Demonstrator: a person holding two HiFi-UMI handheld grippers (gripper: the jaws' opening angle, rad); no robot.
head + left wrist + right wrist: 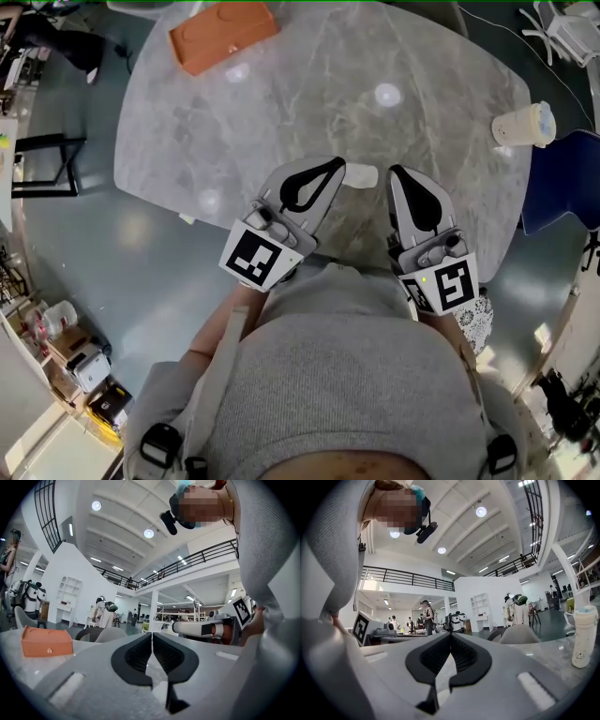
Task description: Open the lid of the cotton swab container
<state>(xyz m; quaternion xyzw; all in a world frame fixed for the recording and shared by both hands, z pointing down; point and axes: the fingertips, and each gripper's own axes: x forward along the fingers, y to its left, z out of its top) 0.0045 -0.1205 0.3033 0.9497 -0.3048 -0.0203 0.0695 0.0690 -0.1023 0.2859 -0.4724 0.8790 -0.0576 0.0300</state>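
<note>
In the head view a small white object [362,175], possibly the cotton swab container, lies on the marble table [422,66] near its front edge. It sits between the tips of my two grippers, and I cannot tell whether either tip touches it. My left gripper [338,168] points up and to the right, its jaws shut with nothing between them. My right gripper [397,172] points up just right of the object, also shut and empty. Both gripper views show the black pads pressed together: left gripper [152,637], right gripper [451,637]. Neither gripper view shows the white object.
An orange box [223,33] lies at the table's far left, also seen as the orange box [46,642]. A white bottle with a pale cap [525,125] stands at the table's right edge, the same bottle [585,637]. Chairs and people are beyond the table.
</note>
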